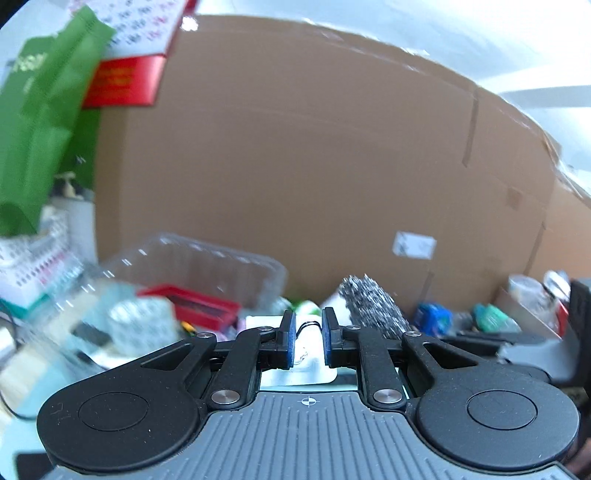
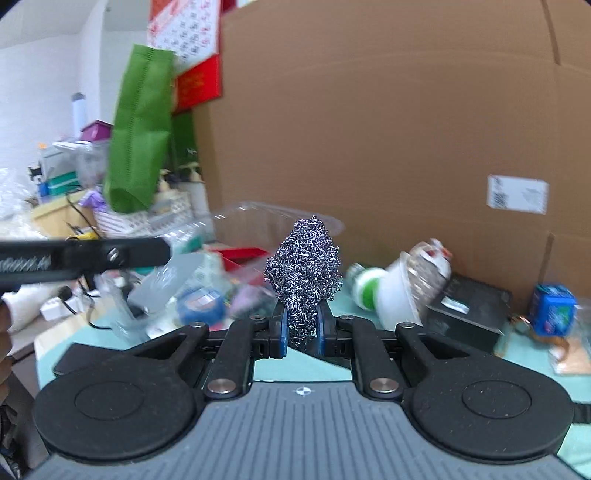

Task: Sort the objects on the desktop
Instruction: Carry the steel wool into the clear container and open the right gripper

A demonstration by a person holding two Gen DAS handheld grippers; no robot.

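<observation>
Our right gripper (image 2: pixel 302 332) jaws pinch the grey steel-wool scourer (image 2: pixel 303 266); left gripper (image 1: pixel 307 341) jaws clamp a clear blister pack (image 1: pixel 306 363). Counter clutter remains, sorting barely begun.

A cluttered office or storeroom. A wall calendar (image 2: pixel 184 31) hangs above a large cardboard box (image 2: pixel 388 147). Packaged goods crowd the worktop (image 2: pixel 532 387).

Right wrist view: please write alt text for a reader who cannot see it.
The right gripper is shut on a grey steel-wool scouring ball, held above a cluttered pale green table. Behind stands a big brown cardboard box; a clear plastic container lies left.
</observation>
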